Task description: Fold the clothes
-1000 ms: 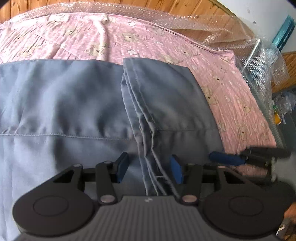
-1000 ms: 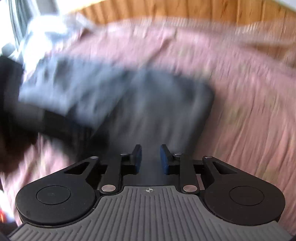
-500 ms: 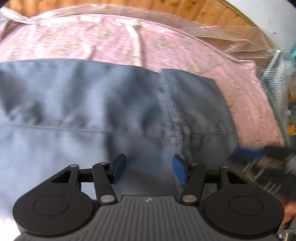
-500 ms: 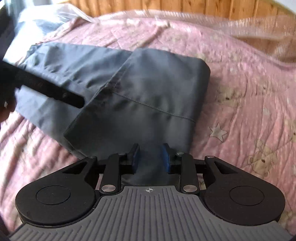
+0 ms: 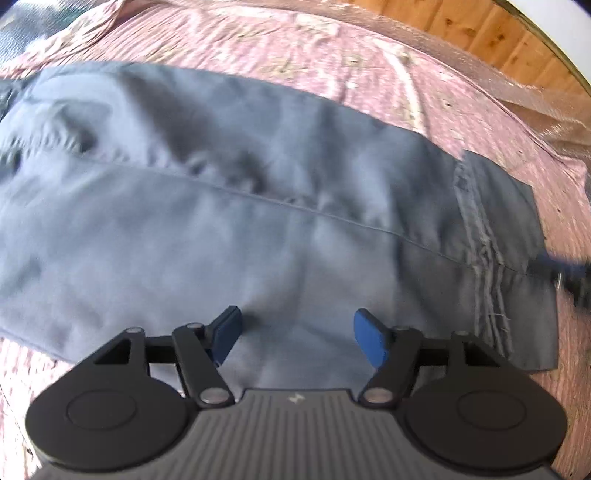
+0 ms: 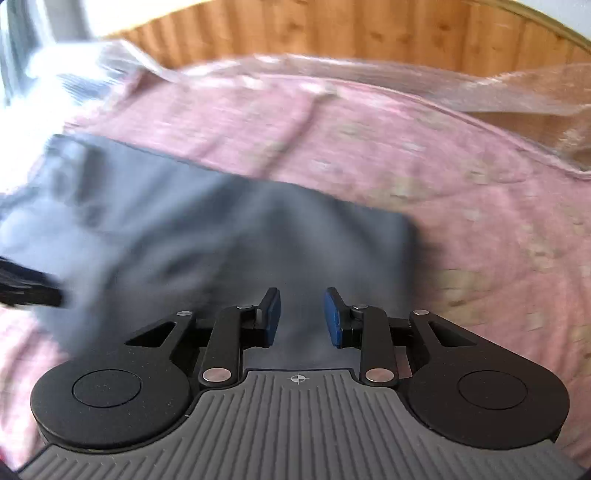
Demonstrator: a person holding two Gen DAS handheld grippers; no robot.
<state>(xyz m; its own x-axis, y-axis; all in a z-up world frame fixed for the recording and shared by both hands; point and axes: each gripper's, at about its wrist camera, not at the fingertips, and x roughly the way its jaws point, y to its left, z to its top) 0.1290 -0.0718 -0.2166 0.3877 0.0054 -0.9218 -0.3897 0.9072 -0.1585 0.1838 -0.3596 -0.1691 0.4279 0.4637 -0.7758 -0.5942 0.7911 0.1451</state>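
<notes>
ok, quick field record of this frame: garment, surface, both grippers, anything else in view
garment: grey-blue garment, lying spread on the bed, a seam running across it, stitched hem band near its right end
surface: pink patterned bedspread
left gripper: open, fingers wide apart over the near edge of the cloth, nothing between them
right gripper: open, narrower gap, over the garment's right end, no fabric pinched
background: wooden headboard, clear plastic sheet along the far edge of the bed
image quality: motion blur in both views
</notes>
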